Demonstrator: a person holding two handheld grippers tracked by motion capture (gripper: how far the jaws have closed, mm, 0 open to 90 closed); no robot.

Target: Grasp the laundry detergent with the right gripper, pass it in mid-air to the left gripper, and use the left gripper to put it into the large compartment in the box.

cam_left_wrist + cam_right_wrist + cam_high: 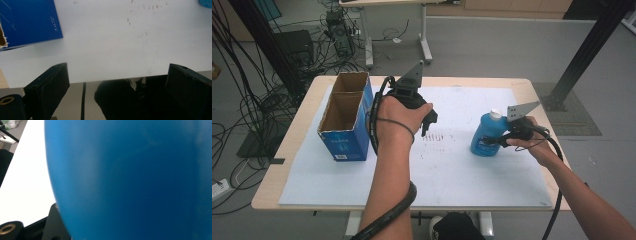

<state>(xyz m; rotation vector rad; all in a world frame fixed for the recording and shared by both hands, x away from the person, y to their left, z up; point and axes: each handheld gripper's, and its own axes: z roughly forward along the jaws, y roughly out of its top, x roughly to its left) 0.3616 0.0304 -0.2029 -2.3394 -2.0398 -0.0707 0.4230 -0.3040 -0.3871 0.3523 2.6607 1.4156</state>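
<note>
Blue plastic bottle [484,137], standing well right of the cardboard box [346,117] on the surface [472,175], sits clamped in your right gripper [504,140]. Your left gripper [428,122] hangs wide and empty between them. Next, likely lift it across into a box compartment.

Wooden surface [287,150] carries a white sheet [462,170] with dark specks mid-sheet. Open blue cardboard box [346,117] stands at the sheet's left end, two compartments, a torn cardboard edge showing in the left gripper view. Grey floor [492,50] beyond. Tangled black cables [252,107] on the left. Second desk's white legs [426,37] behind. Black frame post [584,52] at right.
</note>
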